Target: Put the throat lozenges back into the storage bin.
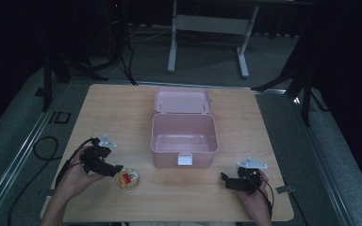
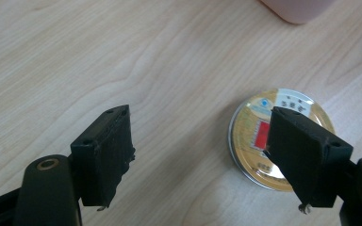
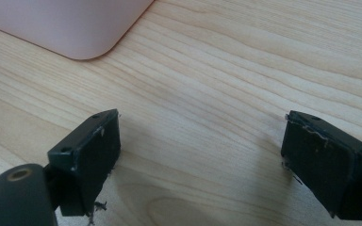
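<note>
Bench: pale wood, carrying everything; far edge and near corners cut off by darkness and the frame in the high view.

Pink box: centre of bench, lid thrown back flat behind it, cavity bare; probably left agape to receive something. White latch tab on the near wall. Just a rounded corner caught in each gripper view.

Left hand-held gripper: held low at the near left, jaws spread wide with nothing between them, angled toward the tin; likely lining up for a grab. In its own view one jaw overlaps the tin's edge, whether touching cannot be told.

Right hand-held gripper: near right, well apart from the tin, jaws parted over bare wood; seemingly idle, waiting.

Round tin: lying flat on the bench just in front of the box's near left corner, outside it. Gold lid with red and white label; print too small to read, part hidden behind the jaw.
</note>
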The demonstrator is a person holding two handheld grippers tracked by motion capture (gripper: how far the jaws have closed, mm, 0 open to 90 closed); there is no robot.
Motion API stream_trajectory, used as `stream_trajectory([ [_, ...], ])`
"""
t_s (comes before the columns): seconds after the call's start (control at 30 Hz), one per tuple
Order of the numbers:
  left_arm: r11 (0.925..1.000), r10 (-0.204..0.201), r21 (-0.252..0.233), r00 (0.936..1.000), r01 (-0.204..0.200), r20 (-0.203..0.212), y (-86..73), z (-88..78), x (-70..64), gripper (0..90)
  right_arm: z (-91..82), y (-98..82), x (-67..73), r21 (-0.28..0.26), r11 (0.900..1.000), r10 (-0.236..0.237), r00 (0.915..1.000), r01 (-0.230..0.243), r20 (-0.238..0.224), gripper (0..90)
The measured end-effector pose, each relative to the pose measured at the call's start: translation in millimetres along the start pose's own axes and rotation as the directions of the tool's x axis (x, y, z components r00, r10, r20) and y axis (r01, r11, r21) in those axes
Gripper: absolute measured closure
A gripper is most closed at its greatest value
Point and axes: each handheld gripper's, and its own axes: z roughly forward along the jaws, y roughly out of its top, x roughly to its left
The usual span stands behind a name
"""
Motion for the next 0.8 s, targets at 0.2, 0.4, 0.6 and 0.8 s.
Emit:
stream_trajectory([
  [0.2, 0.9993, 0.025, 0.026, 0.9996, -0.026, 0.011, 1.0, 2.4, -5.8, 20.9, 0.0, 0.0, 0.0, 0.000, 1.000, 0.000, 1.0000, 0.000, 0.000, 12.2],
  [0.4, 0.9988, 0.038, 0.031, 0.9988, -0.039, 0.031, 1.2, 4.6, -12.9, 19.0, 0.0, 0.0, 0.0, 0.000, 1.000, 0.000, 1.0000, 0.000, 0.000, 12.2],
  [0.6, 0.9960, 0.066, 0.058, 0.9968, -0.069, 0.045, 2.9, 6.6, -19.7, 18.9, 0.0, 0.0, 0.0, 0.000, 1.000, 0.000, 1.0000, 0.000, 0.000, 12.2],
  [0.8, 0.9935, 0.087, 0.068, 0.9946, -0.091, 0.057, 6.3, 7.9, -27.2, 19.0, 0.0, 0.0, 0.0, 0.000, 1.000, 0.000, 1.0000, 0.000, 0.000, 12.2],
])
